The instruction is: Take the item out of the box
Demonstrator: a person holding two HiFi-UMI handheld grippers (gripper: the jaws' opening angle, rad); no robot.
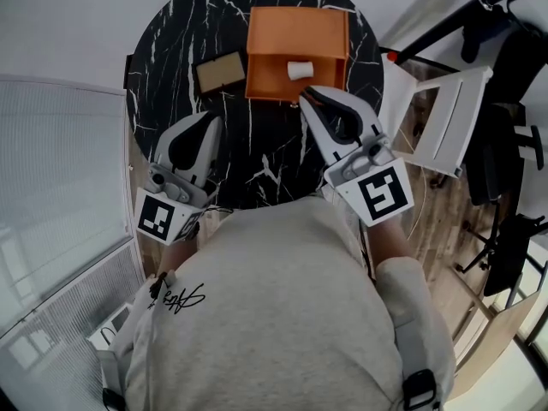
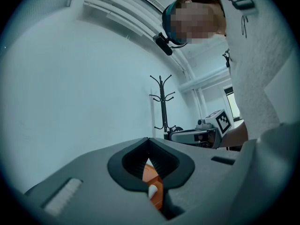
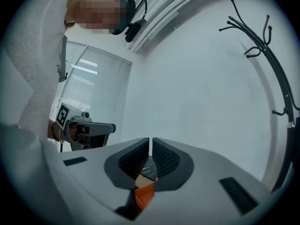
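An orange box (image 1: 267, 82) stands open at the far side of a round black marble table (image 1: 171, 50), its lid (image 1: 297, 31) lying back. A small white item (image 1: 299, 69) rests inside it, near the right wall. My right gripper (image 1: 305, 95) is shut and empty, with its tips just short of the box's near edge. My left gripper (image 1: 214, 118) hovers over the table's left half, also shut with nothing held. In the left gripper view, the orange box (image 2: 157, 179) and the white item (image 2: 152, 190) show through the gap below the closed tips (image 2: 149, 139). The right gripper view shows its closed tips (image 3: 150, 139) above the orange box (image 3: 144, 195).
A flat tan card (image 1: 220, 71) lies on the table left of the box. A white folding chair (image 1: 441, 118) stands close to the table's right edge, with dark stands and a chair beyond it. Window blinds (image 1: 51, 195) run along the left. A coat rack (image 2: 161, 102) stands by the wall.
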